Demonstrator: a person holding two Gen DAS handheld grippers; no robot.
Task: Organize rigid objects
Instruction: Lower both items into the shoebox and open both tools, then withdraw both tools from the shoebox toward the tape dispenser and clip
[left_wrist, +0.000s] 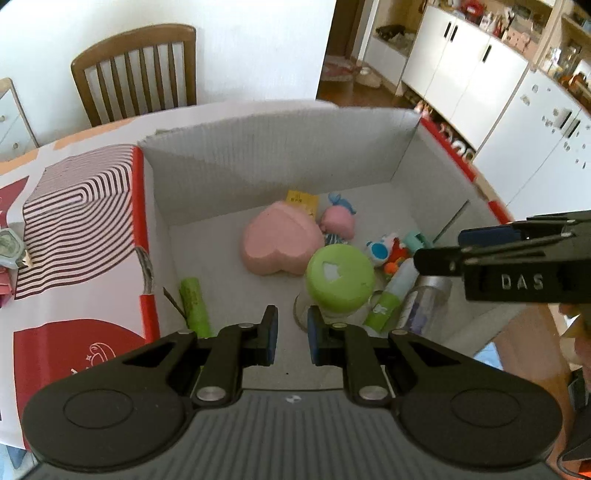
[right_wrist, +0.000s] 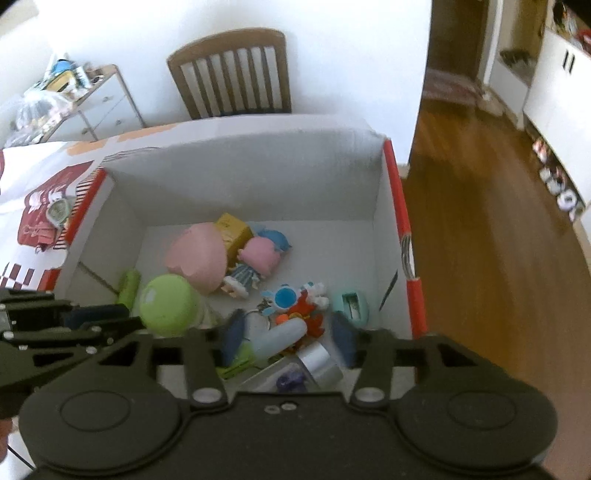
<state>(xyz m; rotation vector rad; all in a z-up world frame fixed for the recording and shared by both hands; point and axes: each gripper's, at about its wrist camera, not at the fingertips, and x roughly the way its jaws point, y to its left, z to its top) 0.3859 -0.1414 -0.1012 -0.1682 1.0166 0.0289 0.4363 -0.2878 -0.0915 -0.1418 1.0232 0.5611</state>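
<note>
Two hand-held black grippers hovered over an open white cardboard box with red-edged flaps (left_wrist: 417, 173) on a bench (left_wrist: 74, 314) covered with a red-and-white patterned cloth. The left gripper (left_wrist: 291, 334) had its blue-padded fingers parted with a narrow gap and held nothing. The right gripper (right_wrist: 288, 341) had its fingers spread wide, also holding nothing, above a white bottle with a green label (right_wrist: 275, 341) and a clear bottle with a silver cap (right_wrist: 314, 363).

The sorted items lay on the box floor: a pink heart-shaped case (left_wrist: 280, 240) just beside a small yellow carton (left_wrist: 303, 199) and a pink-headed doll in a striped dress (right_wrist: 255, 262). A jar with a round lime-green lid (left_wrist: 340, 278) stood near the heart, with a green cylindrical tube (left_wrist: 194, 302) to its left. A blue-and-red toy figure (right_wrist: 295, 299) and a small teal case (right_wrist: 351, 304) lay nearer the right wall. A brown wooden slat-back chair (left_wrist: 136, 70) stood behind the bench.
</note>
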